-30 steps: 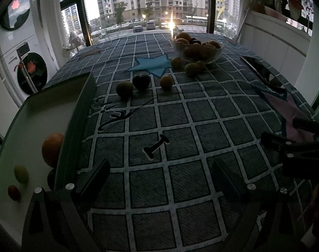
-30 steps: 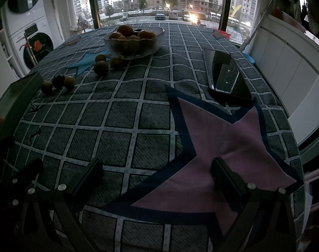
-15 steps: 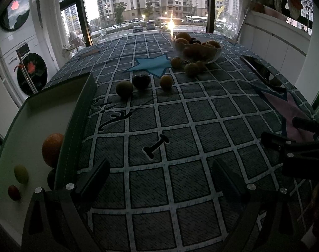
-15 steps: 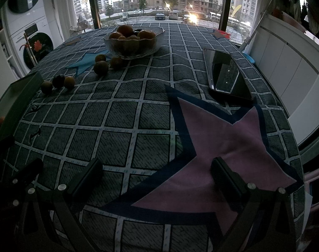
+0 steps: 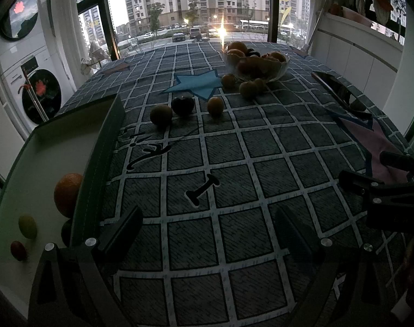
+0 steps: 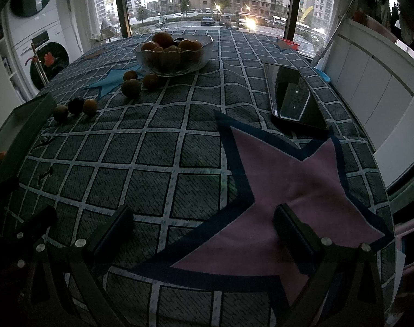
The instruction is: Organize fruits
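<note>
A glass bowl (image 5: pixel 257 64) of fruit stands at the far end of the table; it also shows in the right wrist view (image 6: pixel 174 54). Loose fruits lie near it: three in a row (image 5: pixel 183 105) and three by the bowl (image 5: pixel 247 88). A white tray (image 5: pixel 43 169) at the left holds an orange (image 5: pixel 67 194), a green fruit (image 5: pixel 27 226) and a red fruit (image 5: pixel 18 250). My left gripper (image 5: pixel 207 231) is open and empty near the tray's corner. My right gripper (image 6: pixel 204 231) is open and empty over the pink star (image 6: pixel 296 190).
A dark phone or tablet (image 6: pixel 291 95) lies at the right of the table. The right gripper's body (image 5: pixel 389 188) shows at the left view's right edge. A washing machine (image 5: pixel 30 81) stands left of the table; white cabinets (image 6: pixel 370 81) stand to the right.
</note>
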A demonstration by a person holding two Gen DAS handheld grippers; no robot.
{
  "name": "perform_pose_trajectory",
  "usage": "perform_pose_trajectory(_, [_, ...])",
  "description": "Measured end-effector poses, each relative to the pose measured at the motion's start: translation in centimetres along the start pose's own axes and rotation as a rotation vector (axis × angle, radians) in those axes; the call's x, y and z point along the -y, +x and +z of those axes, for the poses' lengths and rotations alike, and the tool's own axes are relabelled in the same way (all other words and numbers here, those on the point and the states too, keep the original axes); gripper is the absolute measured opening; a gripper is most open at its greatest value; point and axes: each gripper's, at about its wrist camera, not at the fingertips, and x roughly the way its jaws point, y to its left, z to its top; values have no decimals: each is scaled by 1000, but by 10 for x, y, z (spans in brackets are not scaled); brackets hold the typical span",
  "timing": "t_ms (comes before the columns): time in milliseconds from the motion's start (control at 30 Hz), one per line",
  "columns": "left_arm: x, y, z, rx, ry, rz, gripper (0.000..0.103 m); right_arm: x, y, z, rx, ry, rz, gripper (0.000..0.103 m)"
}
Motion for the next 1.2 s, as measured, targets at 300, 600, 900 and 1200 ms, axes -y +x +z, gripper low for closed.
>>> perform_pose_trajectory(300, [0, 0, 0, -1, 0, 0, 98, 0, 0, 0, 0, 0, 0, 103])
perform_pose_trajectory(600, [-5, 4, 1, -24, -18, -5, 98, 0, 0, 0, 0, 0, 0, 103])
perform_pose_trajectory(900, [-23, 15, 12, -56, -43, 53, 102, 0, 0, 0, 1, 1, 1, 103])
perform_pose_trajectory(1200, [-32, 32, 34, -114, -94, 73, 102, 0, 0, 0, 3, 3, 3, 103])
